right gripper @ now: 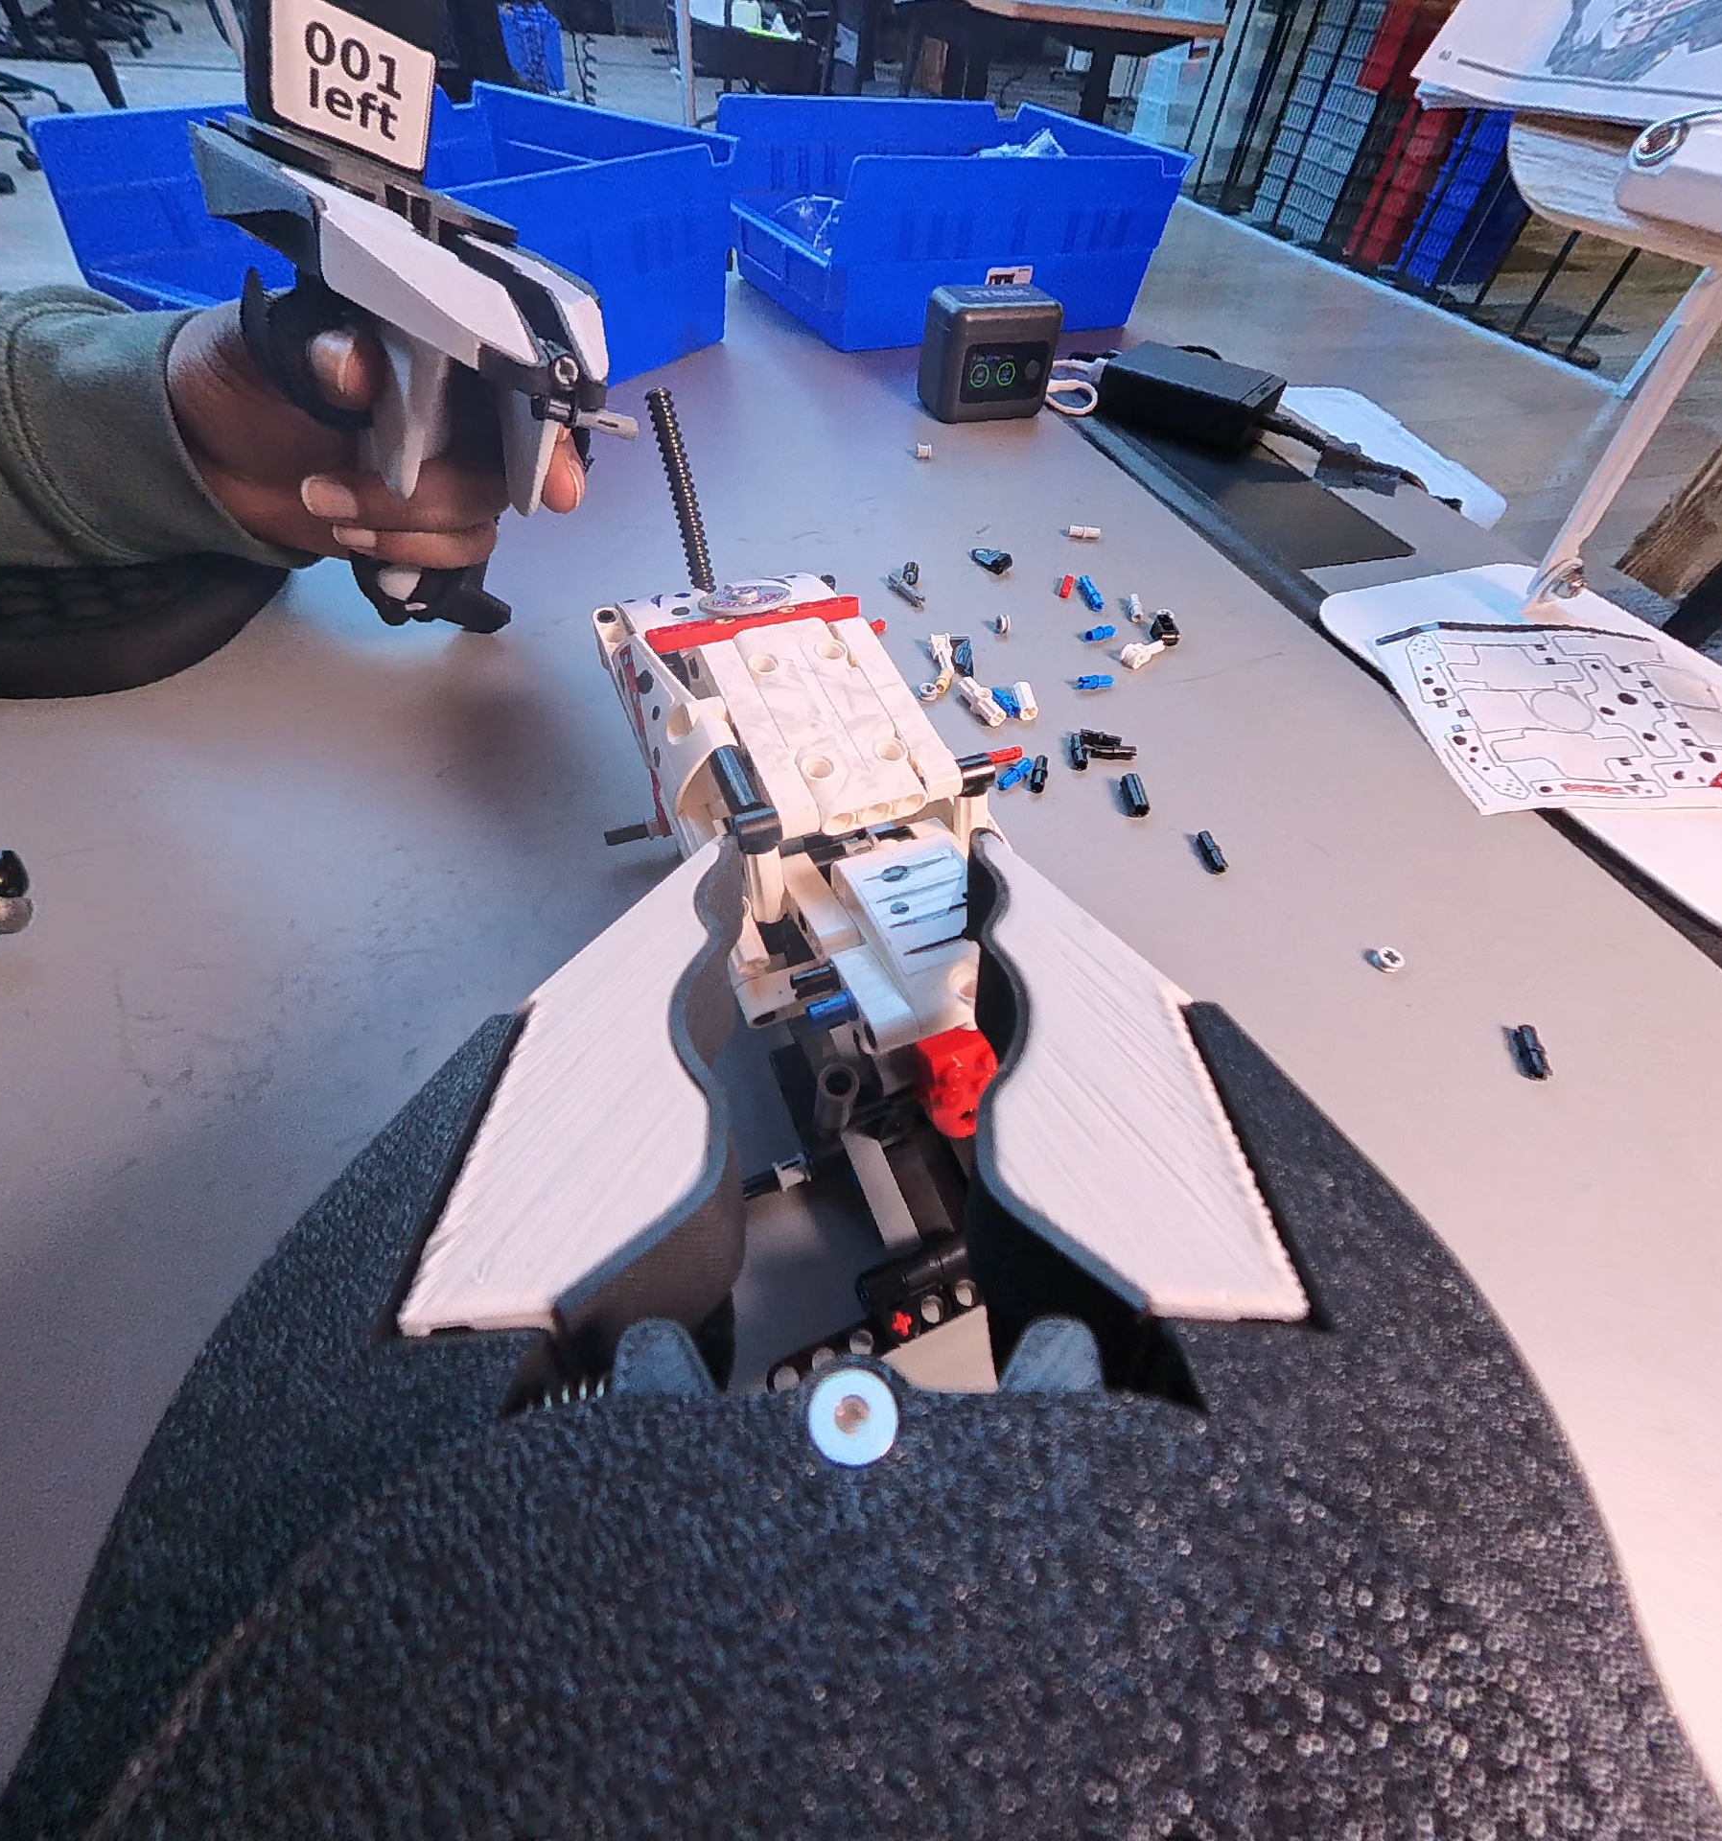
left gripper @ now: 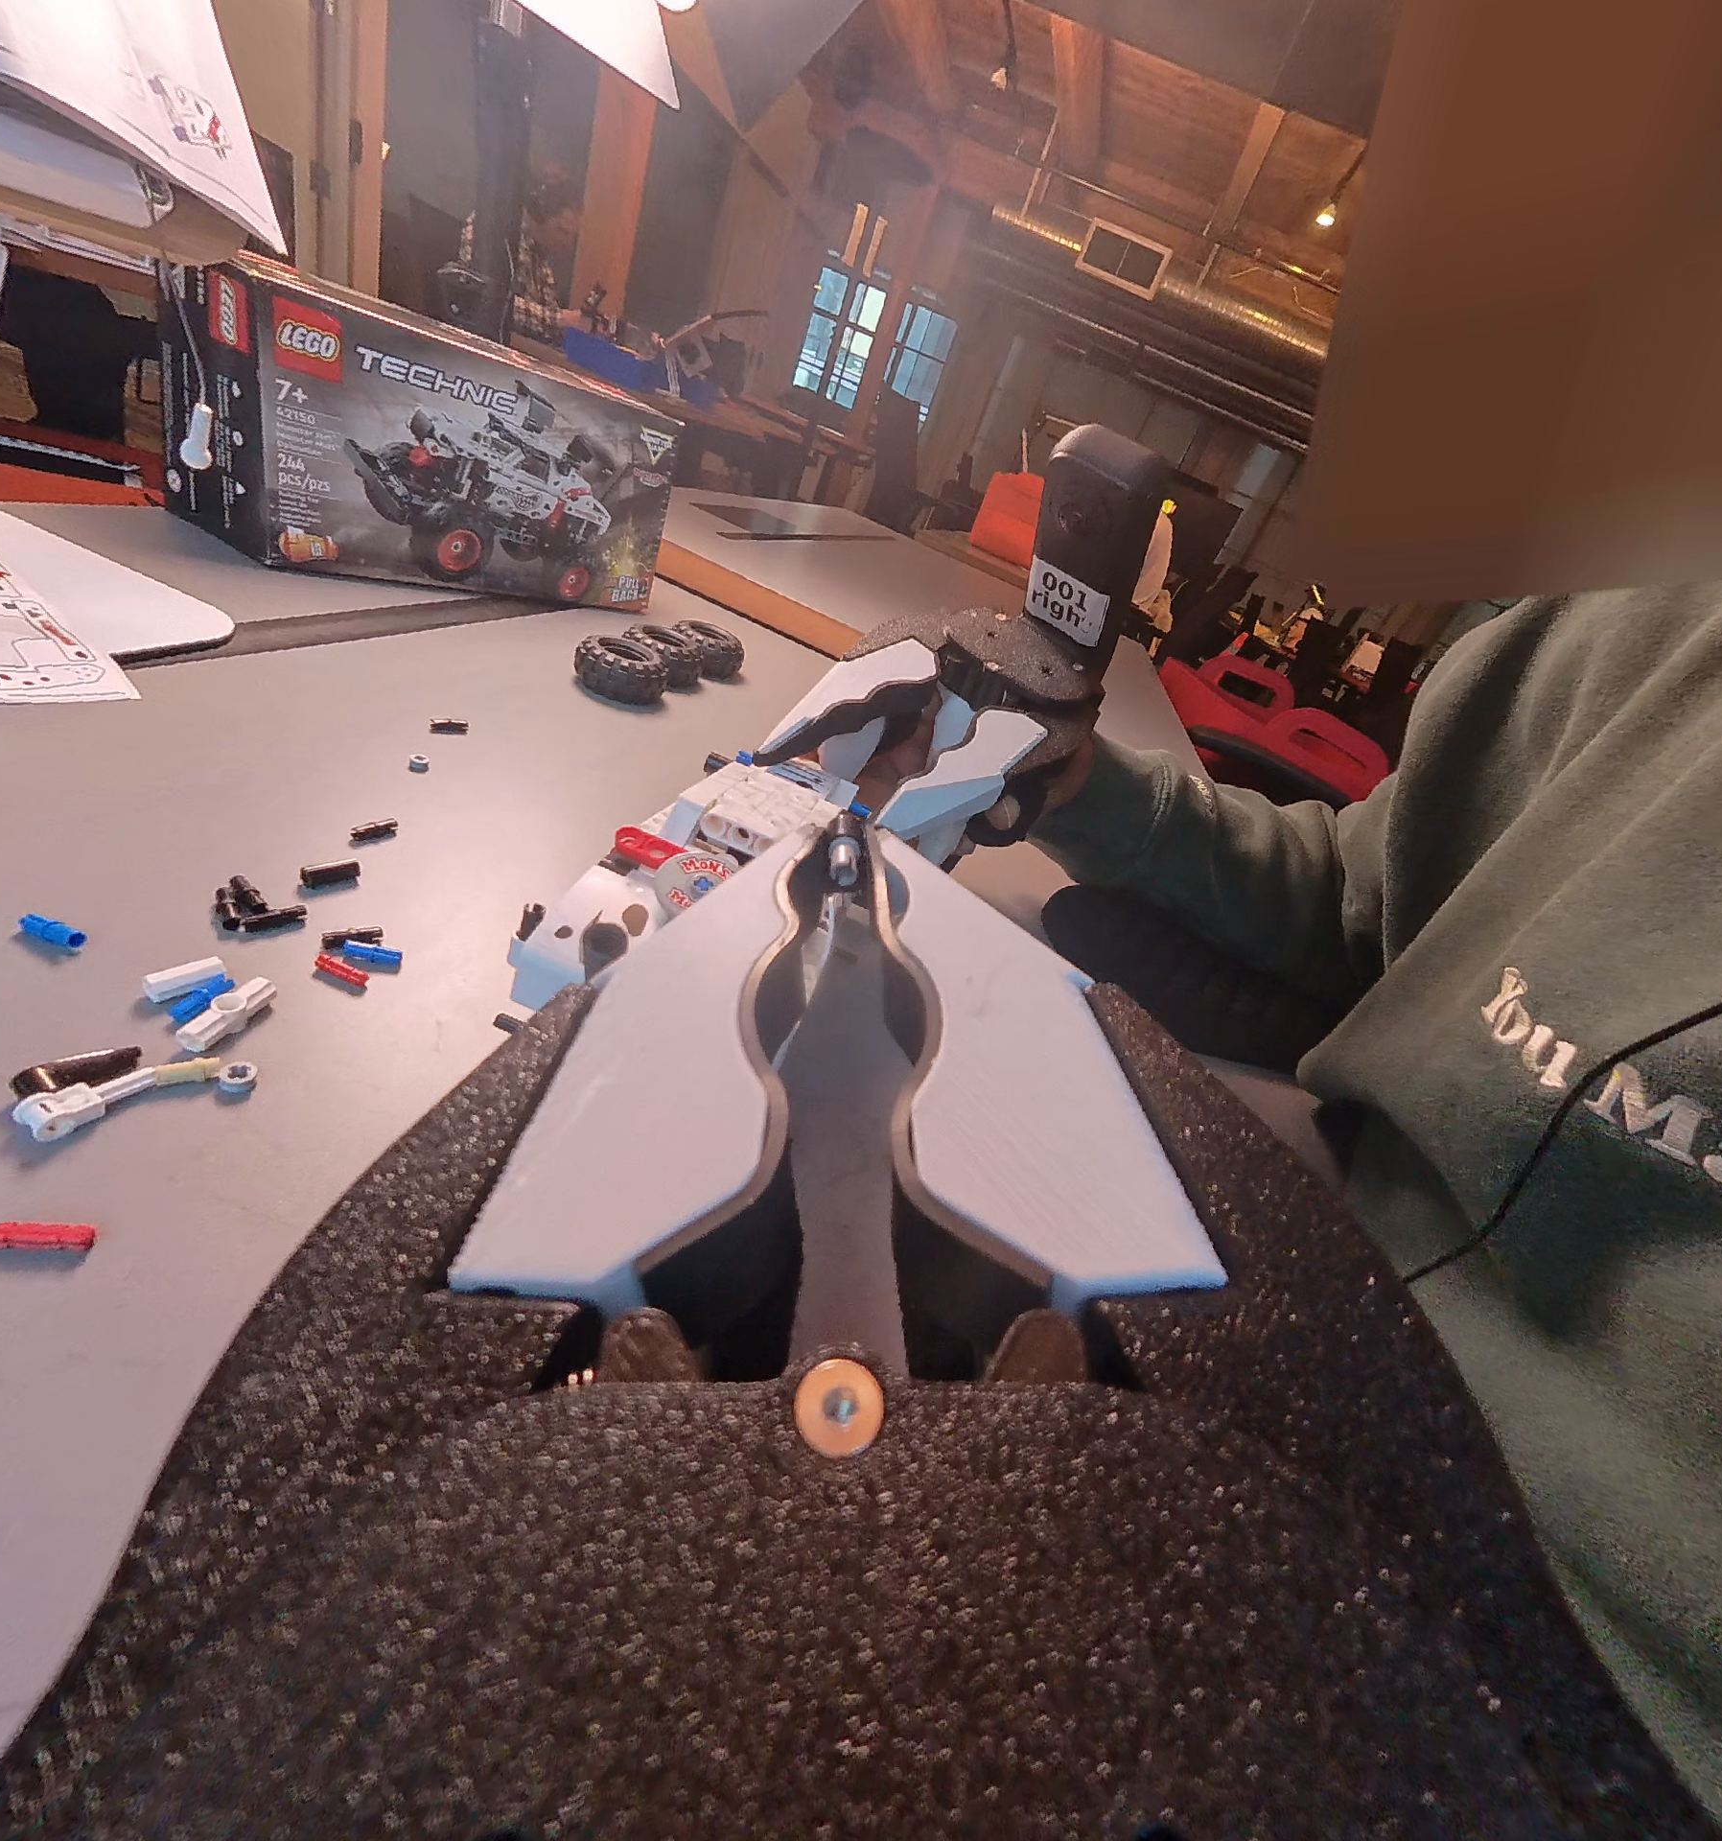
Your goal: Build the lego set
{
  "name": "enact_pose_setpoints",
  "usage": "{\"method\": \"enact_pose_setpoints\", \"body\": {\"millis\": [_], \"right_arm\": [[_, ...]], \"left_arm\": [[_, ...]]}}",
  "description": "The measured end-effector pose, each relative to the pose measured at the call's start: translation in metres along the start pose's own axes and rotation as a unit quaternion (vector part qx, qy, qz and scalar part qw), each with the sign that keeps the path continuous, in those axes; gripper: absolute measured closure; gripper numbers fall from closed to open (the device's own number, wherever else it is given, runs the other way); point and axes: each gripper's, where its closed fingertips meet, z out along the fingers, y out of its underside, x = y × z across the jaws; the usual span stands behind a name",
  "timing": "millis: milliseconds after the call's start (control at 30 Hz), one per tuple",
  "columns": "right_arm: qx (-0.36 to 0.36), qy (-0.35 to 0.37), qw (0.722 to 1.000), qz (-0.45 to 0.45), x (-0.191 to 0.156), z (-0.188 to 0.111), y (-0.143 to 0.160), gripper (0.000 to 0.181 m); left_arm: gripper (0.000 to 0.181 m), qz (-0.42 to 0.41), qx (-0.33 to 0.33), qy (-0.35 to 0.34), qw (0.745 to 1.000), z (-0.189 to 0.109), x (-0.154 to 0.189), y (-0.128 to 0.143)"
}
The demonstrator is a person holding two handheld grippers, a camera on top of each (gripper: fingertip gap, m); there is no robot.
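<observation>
The partly built white lego truck (right gripper: 817,717) lies on the grey table (right gripper: 289,897), with a red beam, a round sticker and a black ribbed rod (right gripper: 683,488) standing up at its far end. My right gripper (right gripper: 857,867) is shut on the truck's near end, its fingers on both sides. It also shows in the left wrist view (left gripper: 837,787), gripping the truck (left gripper: 638,897). My left gripper (left gripper: 842,857) is shut on a small black-and-grey pin piece (left gripper: 844,849) and holds it above the truck. In the right wrist view the left gripper (right gripper: 578,398) hovers up left, with the pin's grey tip (right gripper: 610,422) sticking out.
Loose small pins and connectors (left gripper: 239,946) lie scattered left of the truck, also seen in the right wrist view (right gripper: 1056,677). Three black tyres (left gripper: 658,653) and the set's box (left gripper: 419,438) stand farther back. A sticker sheet (right gripper: 1584,717), blue bins (right gripper: 937,199) and a black device (right gripper: 987,349) border the table.
</observation>
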Motion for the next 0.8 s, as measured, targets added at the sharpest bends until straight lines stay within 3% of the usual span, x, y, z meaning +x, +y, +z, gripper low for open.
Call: {"method": "enact_pose_setpoints", "body": {"millis": [800], "right_arm": [[-0.003, 0.027, 0.999, -0.029, -0.001, -0.002, -0.002, 0.14]], "left_arm": [[0.174, 0.055, -0.052, -0.026, 0.997, 0.009, 0.0, 0.016]]}}
